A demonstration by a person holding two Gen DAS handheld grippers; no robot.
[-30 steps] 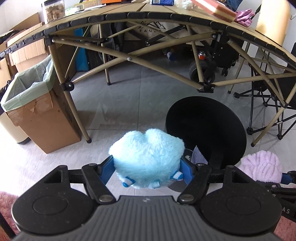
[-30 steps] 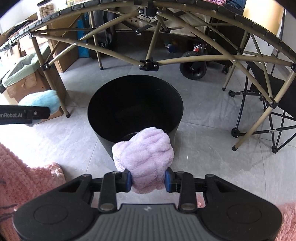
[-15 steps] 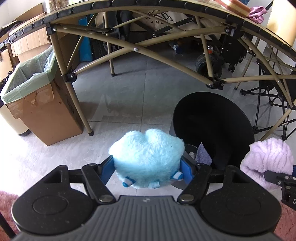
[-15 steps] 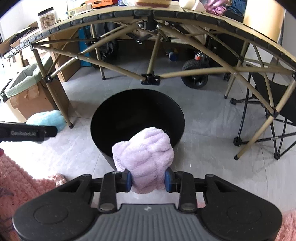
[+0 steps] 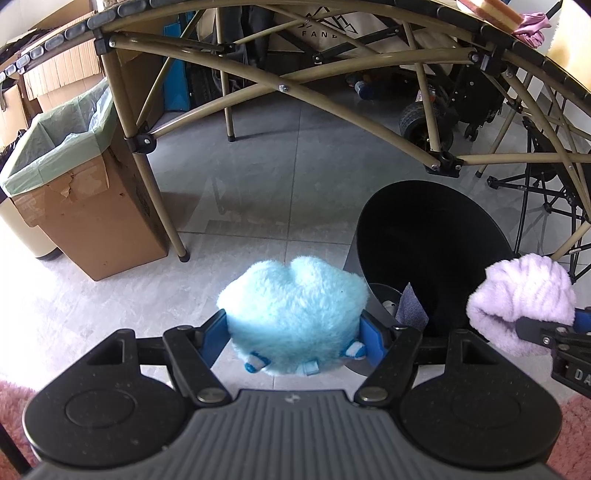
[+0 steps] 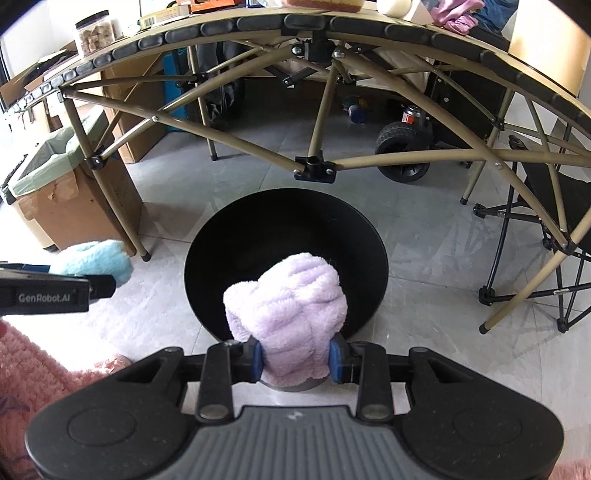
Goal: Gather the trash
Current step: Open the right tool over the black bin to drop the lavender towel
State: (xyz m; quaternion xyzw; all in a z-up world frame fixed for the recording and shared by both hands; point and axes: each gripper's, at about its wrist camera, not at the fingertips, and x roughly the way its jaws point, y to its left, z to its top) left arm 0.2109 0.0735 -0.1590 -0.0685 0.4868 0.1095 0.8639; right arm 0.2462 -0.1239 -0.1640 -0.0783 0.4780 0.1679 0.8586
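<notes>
Cardboard box (image 5: 85,206), far left on the grey tiled floor (image 5: 258,177): stood against the leg of a folding camp table (image 5: 295,85), lined with a pale green bag (image 5: 55,144); contents could not be seen.

Left gripper (image 5: 293,338): blue pads pressed into both sides of a fluffy light-blue plush item (image 5: 293,314), jaws spread wide around it. It was held over the floor tiles, just left of the bin's rim, not over the opening.

Black round bin (image 6: 286,258): stood on the floor in front of the table's cross-braces, right of the blue item. In the left wrist view a grey-blue scrap (image 5: 410,306) and a small pale object lay inside, near the near wall.

Right gripper (image 6: 295,356): jaws drawn close, clamped on a fluffy lilac plush item (image 6: 286,314). The item was held above the near rim of the bin, its upper part over the dark opening.

Pink shaggy rug (image 6: 33,365): at the lower left edge of the right wrist view.

Folding chair (image 6: 554,229), far right: black frame, beside the table's right legs.

Tabletop: a jar (image 6: 94,31) at the left end, pink cloth (image 6: 458,14) toward the right end.
</notes>
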